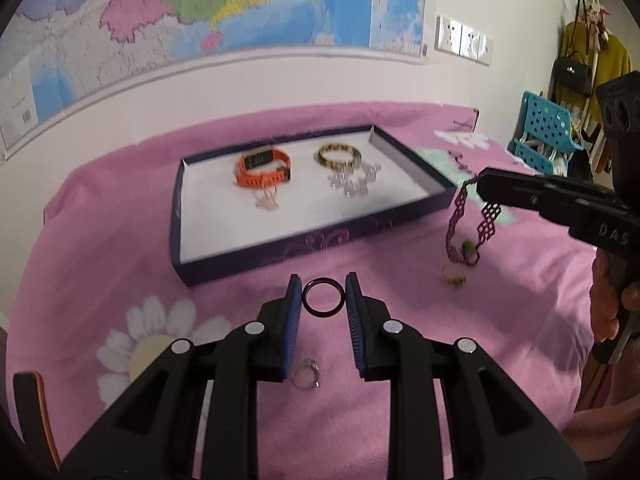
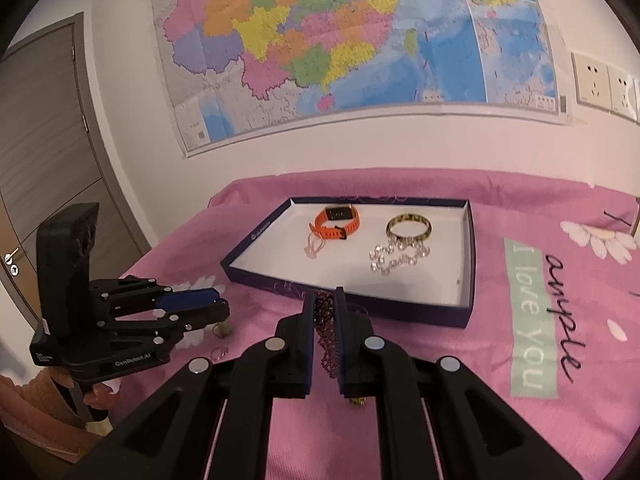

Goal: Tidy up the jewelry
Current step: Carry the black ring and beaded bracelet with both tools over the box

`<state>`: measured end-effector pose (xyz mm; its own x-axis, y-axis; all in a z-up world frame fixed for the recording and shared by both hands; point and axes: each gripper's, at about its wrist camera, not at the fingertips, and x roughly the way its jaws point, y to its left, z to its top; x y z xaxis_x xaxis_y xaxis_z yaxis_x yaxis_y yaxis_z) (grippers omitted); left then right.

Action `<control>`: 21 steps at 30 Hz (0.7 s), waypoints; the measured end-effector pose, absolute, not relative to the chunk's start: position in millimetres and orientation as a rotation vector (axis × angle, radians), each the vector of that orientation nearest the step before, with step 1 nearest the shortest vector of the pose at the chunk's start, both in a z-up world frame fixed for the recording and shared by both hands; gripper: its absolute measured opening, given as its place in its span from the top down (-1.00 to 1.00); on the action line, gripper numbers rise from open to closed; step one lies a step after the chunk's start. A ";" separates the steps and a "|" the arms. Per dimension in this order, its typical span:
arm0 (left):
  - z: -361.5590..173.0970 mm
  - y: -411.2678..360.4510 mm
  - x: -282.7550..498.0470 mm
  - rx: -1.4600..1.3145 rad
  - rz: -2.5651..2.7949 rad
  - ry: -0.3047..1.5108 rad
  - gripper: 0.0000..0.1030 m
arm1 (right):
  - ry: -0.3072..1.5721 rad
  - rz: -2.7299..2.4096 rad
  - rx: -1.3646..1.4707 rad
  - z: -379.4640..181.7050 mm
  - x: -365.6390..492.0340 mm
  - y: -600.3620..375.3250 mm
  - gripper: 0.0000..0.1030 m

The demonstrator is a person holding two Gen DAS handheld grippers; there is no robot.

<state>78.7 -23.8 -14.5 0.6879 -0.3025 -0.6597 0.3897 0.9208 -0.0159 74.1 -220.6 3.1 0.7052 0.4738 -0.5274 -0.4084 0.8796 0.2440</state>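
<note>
A dark blue tray [image 1: 280, 246] with a white floor lies on the pink bedspread. It holds an orange watch [image 1: 262, 170], a gold-and-black bangle [image 1: 340, 156], a crystal bracelet [image 1: 354, 180] and a pale pink piece [image 1: 266, 200]. My left gripper [image 1: 323, 300] is open, its pads on either side of a dark purple ring [image 1: 322, 295] on the cloth. A silver ring [image 1: 306, 376] lies under it. My right gripper [image 2: 324, 304] is shut on a purple lace choker [image 2: 328, 328], which hangs from it above the cloth [image 1: 472, 220]. A green-and-gold piece [image 1: 454, 276] lies below the choker.
The tray also shows in the right wrist view [image 2: 460, 316], ahead of the choker. The bedspread has daisy prints [image 1: 152, 344] and a green text patch [image 2: 532, 320]. A map covers the wall [image 2: 320, 40]. A blue basket [image 1: 544, 136] and hanging clothes stand at far right.
</note>
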 end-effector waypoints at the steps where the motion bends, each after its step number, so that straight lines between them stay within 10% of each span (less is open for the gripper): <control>1: -11.2 -23.4 78.9 0.127 -0.387 0.705 0.56 | 0.611 0.493 0.110 5.0 75.8 -220.3 0.85; 21: 19.1 -15.5 122.1 0.090 -0.370 0.624 0.56 | 0.553 0.470 0.064 31.1 128.3 -218.4 0.85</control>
